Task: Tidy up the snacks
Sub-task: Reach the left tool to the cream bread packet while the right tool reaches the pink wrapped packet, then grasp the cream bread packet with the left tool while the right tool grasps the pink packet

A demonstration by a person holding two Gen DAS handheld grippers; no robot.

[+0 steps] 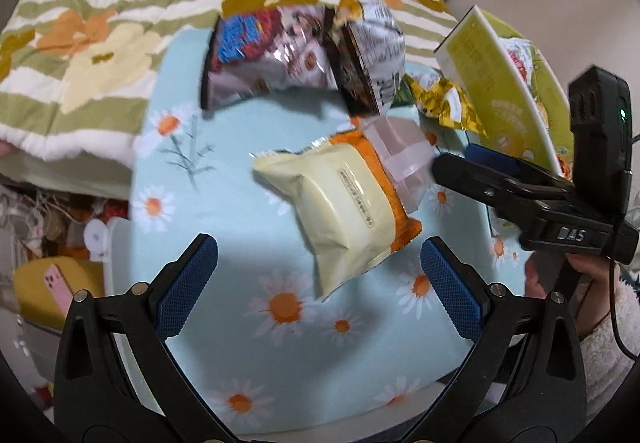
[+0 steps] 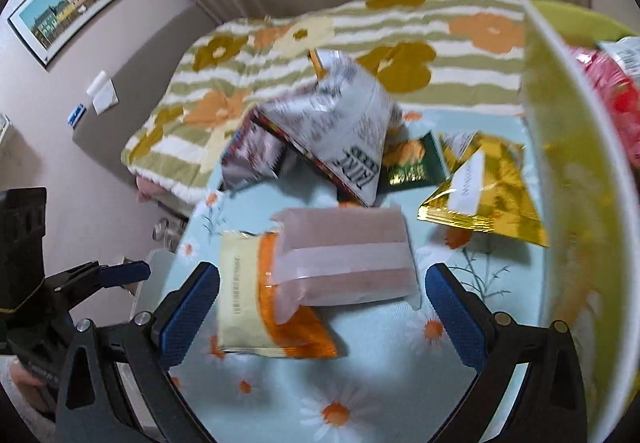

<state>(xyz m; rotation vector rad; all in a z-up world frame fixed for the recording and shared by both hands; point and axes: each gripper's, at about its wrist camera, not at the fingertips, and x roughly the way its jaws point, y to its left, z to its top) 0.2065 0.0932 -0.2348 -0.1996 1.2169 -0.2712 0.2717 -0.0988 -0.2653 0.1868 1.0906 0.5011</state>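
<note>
Snack packs lie on a daisy-print table [image 1: 248, 243]. A cream and orange bag [image 1: 340, 211] lies in the middle, with a pale pink pack [image 1: 404, 159] over its far end. Behind stand a dark red and blue bag [image 1: 264, 55] and a white bag [image 1: 372, 47]. A gold bag [image 1: 444, 103] lies at the right by a yellow-green box [image 1: 492, 83]. My left gripper [image 1: 320, 283] is open, just short of the cream bag. My right gripper [image 2: 322, 307] is open, around the near end of the pink pack [image 2: 348, 255] and over the cream bag [image 2: 256, 295]. It also shows in the left wrist view [image 1: 472, 159].
A green-striped flowered blanket [image 1: 120, 23] covers the bed behind the table. The yellow-green box [image 2: 572, 179] holds red snack packs [image 2: 608, 91]. A dark green pack [image 2: 416, 167] lies beside the gold bag [image 2: 488, 195]. Clutter and a pink phone [image 1: 60, 287] sit left of the table.
</note>
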